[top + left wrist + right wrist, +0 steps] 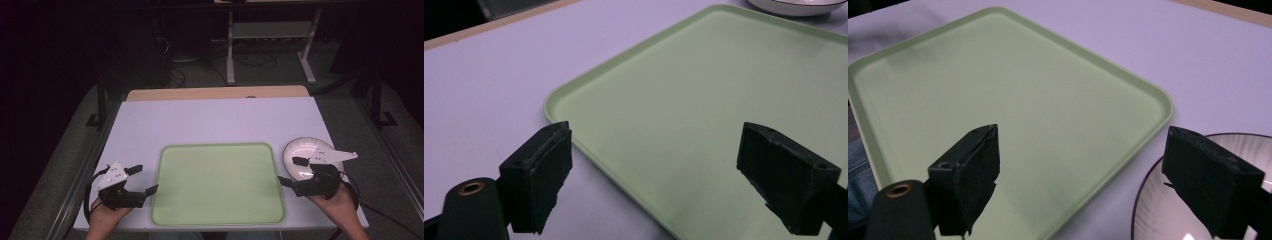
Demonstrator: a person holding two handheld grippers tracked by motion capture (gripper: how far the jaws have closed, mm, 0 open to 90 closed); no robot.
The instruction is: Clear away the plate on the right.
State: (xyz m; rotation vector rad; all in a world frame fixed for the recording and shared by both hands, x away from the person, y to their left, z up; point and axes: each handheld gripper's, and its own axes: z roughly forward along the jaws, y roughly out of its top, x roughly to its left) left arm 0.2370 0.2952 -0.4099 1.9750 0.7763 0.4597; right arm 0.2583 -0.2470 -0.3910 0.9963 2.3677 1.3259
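We hold both tongs released and empty, the left tongs (142, 179) just off the left edge of the green tray (218, 183) and the right tongs (291, 171) spread over the near left rim of the white bowl (306, 150), which sits just beside the tray's right edge. The tray lies bare between our two tongs on the pale tabletop (200, 120). Beyond the tabletop's far wooden edge, the room is dark, with metal table legs (230, 50) and cables (250, 60) on a grey floor.
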